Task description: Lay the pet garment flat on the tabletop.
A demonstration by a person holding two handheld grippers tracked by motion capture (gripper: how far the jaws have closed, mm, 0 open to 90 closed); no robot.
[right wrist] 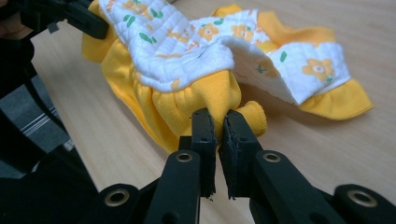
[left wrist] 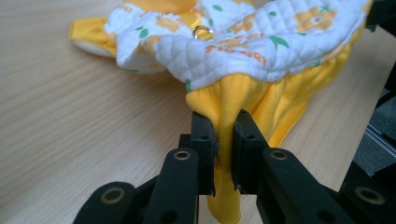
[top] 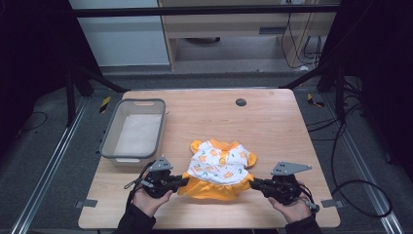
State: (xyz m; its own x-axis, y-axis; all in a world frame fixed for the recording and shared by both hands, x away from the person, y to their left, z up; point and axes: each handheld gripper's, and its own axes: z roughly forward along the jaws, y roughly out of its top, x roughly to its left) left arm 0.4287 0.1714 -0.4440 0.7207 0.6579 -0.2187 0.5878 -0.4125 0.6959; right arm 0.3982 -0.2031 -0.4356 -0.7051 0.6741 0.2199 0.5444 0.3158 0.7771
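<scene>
Wooden desk (top: 272,122): both yellow hem corners of small dress (top: 221,165) pinched, left hand-held gripper (top: 183,181) and right hand-held gripper (top: 253,184) clamped; folding or moving to grey basin (top: 109,141), beyond left hand-held gripper, not yet done.

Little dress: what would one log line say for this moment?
left tool: shut on yellow hem | right tool: shut on yellow hem | little dress: on table | grey bin: apart

Black hand-held gripper (top: 181,181) bodies, grey triangular top plates, dark sleeves
</scene>
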